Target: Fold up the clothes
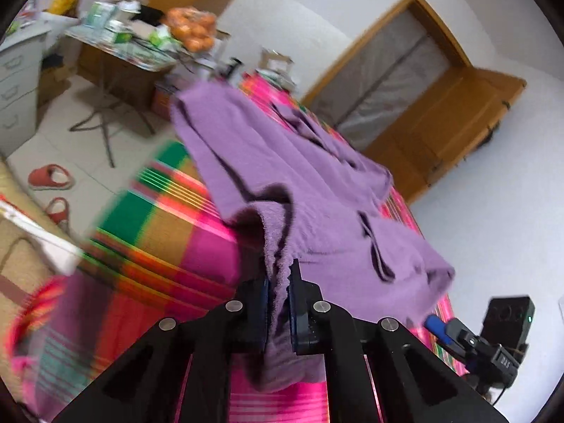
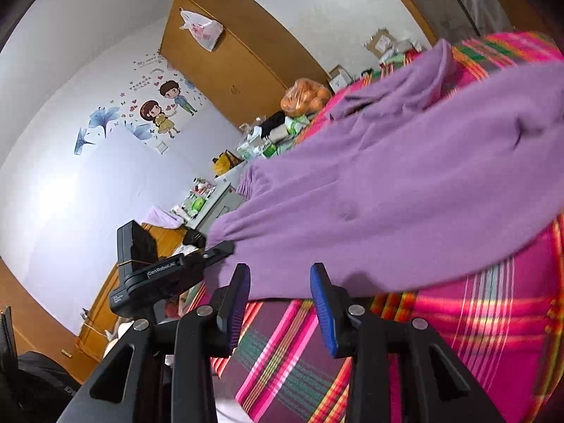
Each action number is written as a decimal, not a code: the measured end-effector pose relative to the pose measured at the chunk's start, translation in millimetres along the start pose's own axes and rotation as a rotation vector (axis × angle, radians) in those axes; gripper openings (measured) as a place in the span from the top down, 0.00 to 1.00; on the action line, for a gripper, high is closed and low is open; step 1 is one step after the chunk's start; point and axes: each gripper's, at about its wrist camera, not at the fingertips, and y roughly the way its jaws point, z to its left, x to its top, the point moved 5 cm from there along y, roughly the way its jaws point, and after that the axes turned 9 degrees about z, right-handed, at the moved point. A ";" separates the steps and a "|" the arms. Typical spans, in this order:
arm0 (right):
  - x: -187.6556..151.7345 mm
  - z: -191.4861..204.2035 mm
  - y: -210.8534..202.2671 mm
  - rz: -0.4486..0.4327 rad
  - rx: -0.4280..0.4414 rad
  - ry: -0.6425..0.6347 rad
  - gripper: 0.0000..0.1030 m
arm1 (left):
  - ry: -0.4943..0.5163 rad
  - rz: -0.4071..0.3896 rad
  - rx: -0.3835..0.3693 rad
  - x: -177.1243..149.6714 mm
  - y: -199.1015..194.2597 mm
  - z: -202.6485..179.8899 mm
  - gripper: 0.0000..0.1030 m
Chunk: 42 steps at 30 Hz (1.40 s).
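Observation:
A purple fleece garment point(image 1: 268, 162) lies across a bed with a bright pink, green and orange striped cover point(image 1: 169, 218). My left gripper point(image 1: 280, 282) is shut on the purple garment's near edge and holds it lifted off the bed. In the right wrist view the same garment point(image 2: 405, 190) spreads over the striped cover point(image 2: 476, 310), with a ribbed cuff at its left end. My right gripper point(image 2: 280, 282) is open and empty, its blue pads just below the garment's near edge. The right gripper also shows in the left wrist view point(image 1: 469, 342) at the lower right.
A cluttered table point(image 1: 120, 46) with a bag of oranges point(image 1: 192, 28) stands beyond the bed. Red slippers point(image 1: 51, 176) lie on the tiled floor. A wooden door point(image 1: 454, 120) and white walls stand to the right. A wooden wardrobe point(image 2: 232, 60) stands behind.

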 end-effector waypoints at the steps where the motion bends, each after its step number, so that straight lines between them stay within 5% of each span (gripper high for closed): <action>1: 3.3 2.6 -0.3 -0.004 -0.005 -0.013 0.64 | -0.015 -0.013 0.008 3.6 -6.7 7.4 0.91; 10: 48.5 35.1 17.3 0.007 -0.111 -0.190 0.64 | 0.009 0.041 0.026 -2.4 -14.7 34.7 0.91; 22: 148.5 79.3 138.5 0.210 -0.269 -0.525 0.60 | -0.019 0.025 -0.044 4.3 -16.2 52.6 0.91; 31: 206.7 24.0 238.8 0.363 -0.382 -0.522 0.59 | 0.014 -0.002 -0.034 4.1 -12.5 53.2 0.91; 37: 208.7 -0.4 272.0 0.480 -0.363 -0.521 0.57 | 0.013 0.014 -0.052 6.8 -10.5 54.0 0.91; 39: 207.0 0.7 273.6 0.497 -0.340 -0.527 0.65 | 0.011 0.015 -0.055 7.6 -10.1 53.8 0.91; 40: 205.1 3.1 272.8 0.509 -0.322 -0.529 0.84 | 0.011 0.017 -0.055 8.0 -9.5 53.2 0.91; 42: 202.4 9.0 268.9 0.511 -0.307 -0.543 0.93 | 0.009 0.017 -0.052 8.5 -8.2 51.4 0.91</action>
